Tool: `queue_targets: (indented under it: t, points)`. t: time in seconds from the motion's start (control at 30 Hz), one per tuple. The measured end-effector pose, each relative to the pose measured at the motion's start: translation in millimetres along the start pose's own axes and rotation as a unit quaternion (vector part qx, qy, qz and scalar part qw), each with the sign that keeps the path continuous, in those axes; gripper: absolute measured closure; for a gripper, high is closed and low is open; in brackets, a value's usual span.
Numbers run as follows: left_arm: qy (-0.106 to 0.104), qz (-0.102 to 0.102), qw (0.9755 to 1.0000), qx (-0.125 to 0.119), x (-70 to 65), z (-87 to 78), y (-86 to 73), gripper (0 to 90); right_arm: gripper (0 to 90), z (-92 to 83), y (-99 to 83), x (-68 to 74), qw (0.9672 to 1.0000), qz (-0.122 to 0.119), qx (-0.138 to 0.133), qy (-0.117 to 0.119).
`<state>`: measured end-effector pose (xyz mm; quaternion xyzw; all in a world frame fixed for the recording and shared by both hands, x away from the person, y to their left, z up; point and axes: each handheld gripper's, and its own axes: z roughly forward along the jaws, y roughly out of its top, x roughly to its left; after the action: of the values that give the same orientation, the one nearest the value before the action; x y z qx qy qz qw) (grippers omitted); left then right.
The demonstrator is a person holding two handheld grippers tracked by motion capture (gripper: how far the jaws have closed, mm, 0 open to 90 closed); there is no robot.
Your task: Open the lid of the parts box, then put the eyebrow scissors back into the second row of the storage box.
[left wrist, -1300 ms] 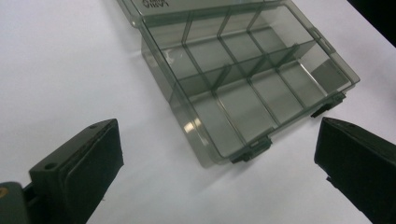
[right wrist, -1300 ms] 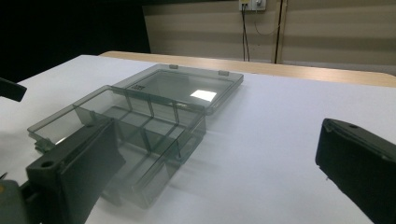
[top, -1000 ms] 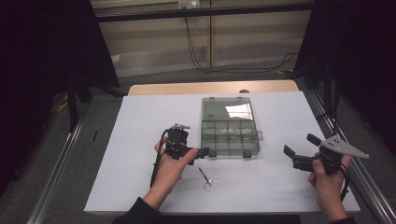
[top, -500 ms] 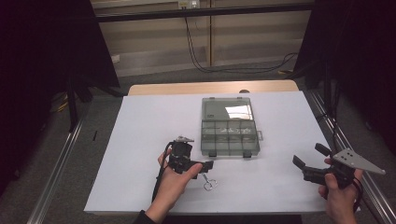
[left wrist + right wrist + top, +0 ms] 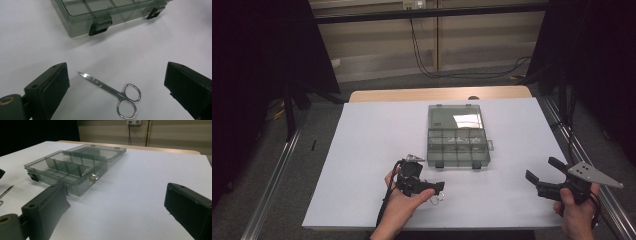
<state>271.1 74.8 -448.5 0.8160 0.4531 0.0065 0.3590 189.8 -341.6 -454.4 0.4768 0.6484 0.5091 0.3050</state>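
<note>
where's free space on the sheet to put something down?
Free: the wide stretch left of the box to the sheet's left edge, and the strip between box and right gripper. Crowded: the near edge under the box latches, where the left gripper hangs open over the scissors.

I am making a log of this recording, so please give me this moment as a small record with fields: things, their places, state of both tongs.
surface: white table
box: clear grey compartment box, lid open and lying flat behind it
scissors: small steel scissors, flat on the table in front of the box, blades closed
left tongs: open, jaws either side of the scissors, not touching them
right tongs: open, holding nothing, to the right of the box
</note>
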Motion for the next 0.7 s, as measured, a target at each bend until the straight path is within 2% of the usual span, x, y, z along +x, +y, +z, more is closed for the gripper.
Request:
queue_targets:
  t: [0.03,0.3,0.4,0.43,0.5,0.53,0.57,0.6,0.67,0.7]
  points:
    - [0.007,0.000,1.0000,-0.002,-0.6,0.6,-0.9,8.3,4.9,-0.3,0.2,0.5,1.0000,0.000,0.000,-0.001]
    - [0.013,-0.008,0.9997,-0.019,-1.3,1.3,-6.8,21.8,4.9,1.3,-0.6,0.8,1.0000,0.004,0.003,0.000]
    - [0.035,-0.008,0.9993,-0.014,-3.3,1.8,-6.7,25.5,5.4,1.7,-0.9,0.8,1.0000,0.001,0.004,-0.001]
    - [0.039,-0.016,0.9989,-0.018,-4.2,2.8,-6.6,26.9,5.5,1.7,-1.1,1.3,1.0000,0.001,0.006,-0.001]
    - [0.026,-0.035,0.9990,-0.001,-1.7,3.2,-6.0,29.6,5.5,2.0,-1.7,1.5,1.0000,0.001,0.006,0.000]
    - [0.031,-0.035,0.9989,0.001,-1.5,3.9,-6.2,29.9,5.6,2.5,-2.0,1.0,1.0000,-0.001,0.005,0.001]
    - [0.053,-0.025,0.9983,0.002,-2.3,4.7,-6.7,31.2,5.6,2.7,-2.2,0.9,1.0000,0.001,0.006,0.001]
    - [0.064,-0.021,0.9977,0.004,-3.2,5.6,-7.4,32.6,5.7,3.4,-2.4,0.5,1.0000,0.000,0.006,0.001]
    - [0.055,-0.025,0.9982,0.007,-2.1,6.2,-8.7,37.0,6.4,5.5,-2.7,0.7,0.9999,0.006,0.009,-0.001]
    - [0.061,-0.025,0.9978,0.002,-3.0,7.1,-9.7,39.8,6.4,6.3,-2.8,0.9,0.9999,0.006,0.009,0.000]
